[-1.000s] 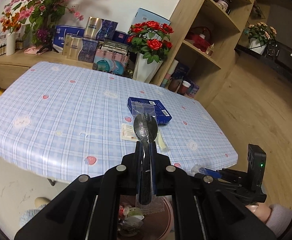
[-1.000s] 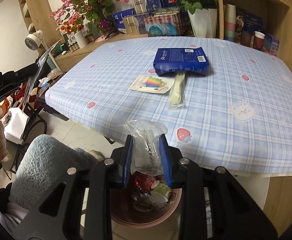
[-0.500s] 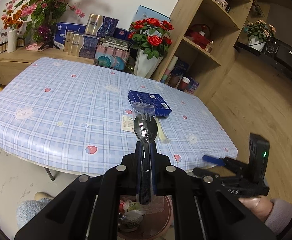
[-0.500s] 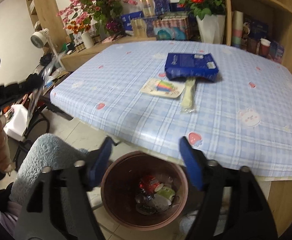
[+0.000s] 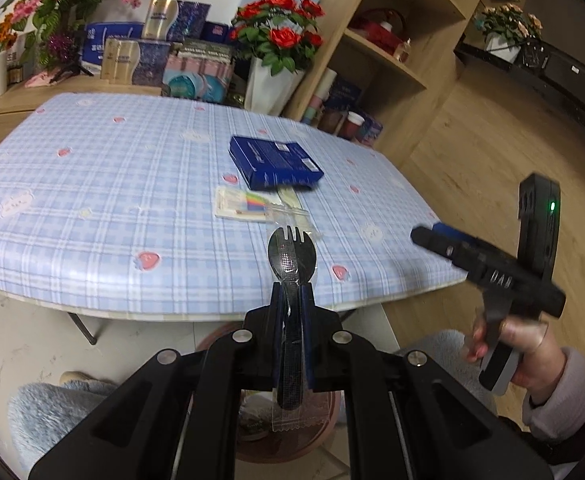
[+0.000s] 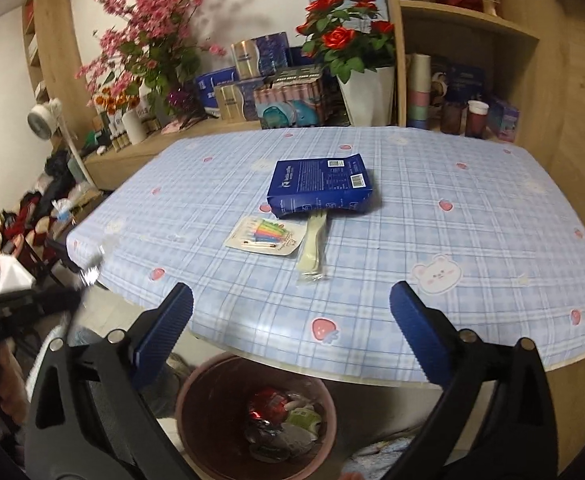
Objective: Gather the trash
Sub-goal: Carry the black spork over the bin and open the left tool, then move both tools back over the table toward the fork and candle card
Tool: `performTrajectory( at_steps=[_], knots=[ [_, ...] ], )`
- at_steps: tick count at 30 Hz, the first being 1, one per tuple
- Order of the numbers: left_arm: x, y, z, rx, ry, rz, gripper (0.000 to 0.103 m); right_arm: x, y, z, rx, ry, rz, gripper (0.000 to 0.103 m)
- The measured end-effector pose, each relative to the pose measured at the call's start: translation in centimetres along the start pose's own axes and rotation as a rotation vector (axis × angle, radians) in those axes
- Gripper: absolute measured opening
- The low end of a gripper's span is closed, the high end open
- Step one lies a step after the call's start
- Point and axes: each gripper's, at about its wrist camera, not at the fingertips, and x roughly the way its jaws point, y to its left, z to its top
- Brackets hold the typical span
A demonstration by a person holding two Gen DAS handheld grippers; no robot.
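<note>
My left gripper is shut on a black plastic spork in a clear wrapper, held above the pink trash bin below the table's front edge. My right gripper is open and empty, above the bin, which holds several pieces of trash. It also shows at the right of the left wrist view. On the blue checked table lie a blue box, a candle pack and a pale wrapped utensil.
Flower vases, boxes and cups stand on the shelves behind the table. A wooden shelf unit rises at the right. The person's fuzzy blue slippers are on the floor by the bin.
My right gripper opened and let the clear plastic wrapper fall into the bin, then rose toward the table. My left gripper moved back and lower with the spork.
</note>
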Motion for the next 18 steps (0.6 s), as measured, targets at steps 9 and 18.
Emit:
performTrajectory(
  at_steps=[9,18],
  knots=[
    [1.8,-0.7,-2.0,0.033,0.072,-0.025,0.019,0.7,0.3,-0.6,-0.014,0.023,-0.014,0.097],
    [1.6,1.0,-1.6,-0.006,0.023,0.049,0.074,1.2,0.6,-0.8,-0.030,0.036,-0.039,0.097]
  ],
)
